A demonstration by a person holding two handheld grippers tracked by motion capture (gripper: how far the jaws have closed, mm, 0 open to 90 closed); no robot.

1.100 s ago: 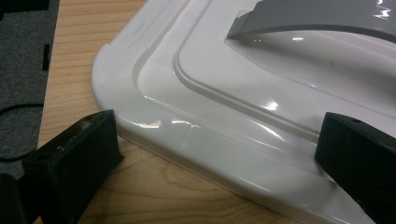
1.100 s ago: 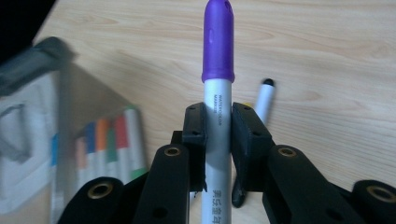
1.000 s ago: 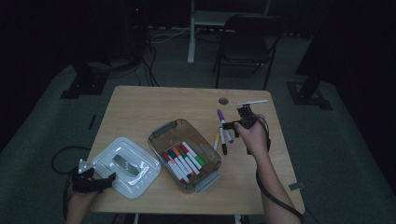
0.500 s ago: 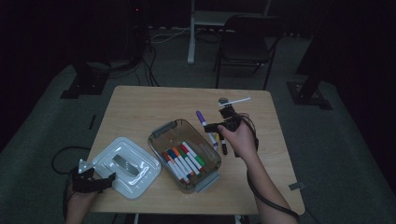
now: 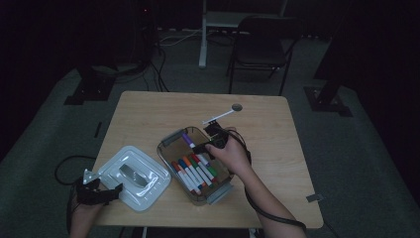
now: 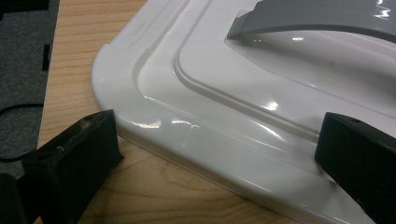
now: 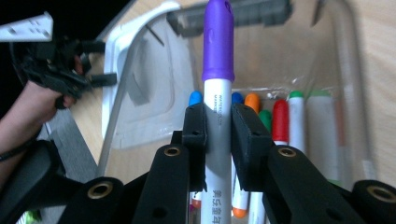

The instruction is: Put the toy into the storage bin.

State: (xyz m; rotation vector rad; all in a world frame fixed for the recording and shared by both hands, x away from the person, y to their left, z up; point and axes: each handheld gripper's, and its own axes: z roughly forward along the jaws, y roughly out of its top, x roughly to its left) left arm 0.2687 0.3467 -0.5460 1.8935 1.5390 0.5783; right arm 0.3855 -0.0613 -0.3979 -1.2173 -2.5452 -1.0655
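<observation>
A white marker with a purple cap [image 7: 218, 93] is clamped between the two black jaws of my right gripper [image 7: 218, 128], which is shut on it. In the high view that gripper [image 5: 200, 147] holds the purple-capped marker [image 5: 188, 140] over the far end of a clear plastic bin [image 5: 169, 140] with several coloured markers [image 5: 195, 171] lying in it. My left gripper [image 5: 115, 189] rests at the near left table corner beside the white bin lid [image 5: 141, 186]. Its jaws stand wide apart in the left gripper view, either side of the white lid's rim [image 6: 196, 140], gripping nothing.
The wooden table [image 5: 277, 144] has a small round hole [image 5: 236, 107] near its far edge. The lid has a grey handle [image 5: 130, 172]. A chair [image 5: 262, 44] and stand legs are on the dark floor behind the table.
My right gripper has carried the purple-capped marker leftward from the table's right side to above the bin. The left gripper has stayed by the lid.
</observation>
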